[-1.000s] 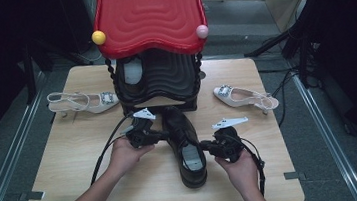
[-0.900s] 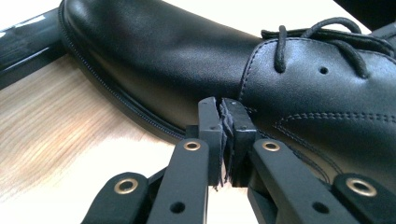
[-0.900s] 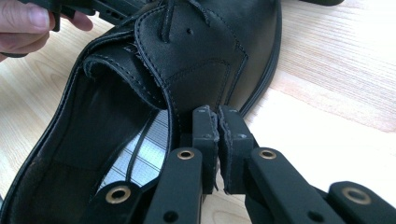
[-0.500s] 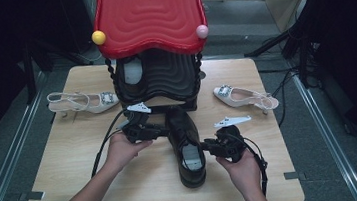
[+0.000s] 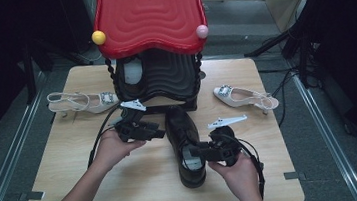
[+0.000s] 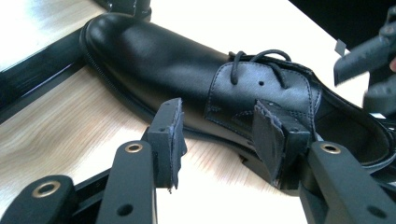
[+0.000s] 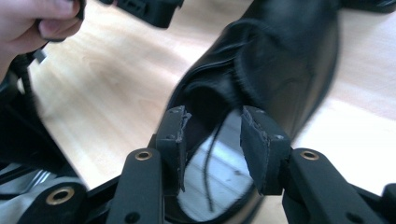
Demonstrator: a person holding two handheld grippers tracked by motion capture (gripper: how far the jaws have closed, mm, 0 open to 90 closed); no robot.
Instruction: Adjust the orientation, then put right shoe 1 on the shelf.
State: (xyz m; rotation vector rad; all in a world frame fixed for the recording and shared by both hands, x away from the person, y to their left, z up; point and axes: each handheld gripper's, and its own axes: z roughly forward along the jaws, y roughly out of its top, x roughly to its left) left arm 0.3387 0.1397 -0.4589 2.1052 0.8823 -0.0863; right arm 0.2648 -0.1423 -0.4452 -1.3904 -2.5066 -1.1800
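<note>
The black shoe [image 7: 261,60] is blurred, its toe cut off.

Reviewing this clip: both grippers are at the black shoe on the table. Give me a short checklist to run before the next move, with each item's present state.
1. Left gripper free of the black shoe: ok; jaws have just been opening, nothing between the pads.
2. Right gripper released: ok; jaws have just been opening, apart above the shoe's opening.
3. Shoe flat on the table: ok, sole down.
4. Laces tied: cannot tell.
5. Beige heeled shoes out of the way: ok, apart at both sides.
</note>
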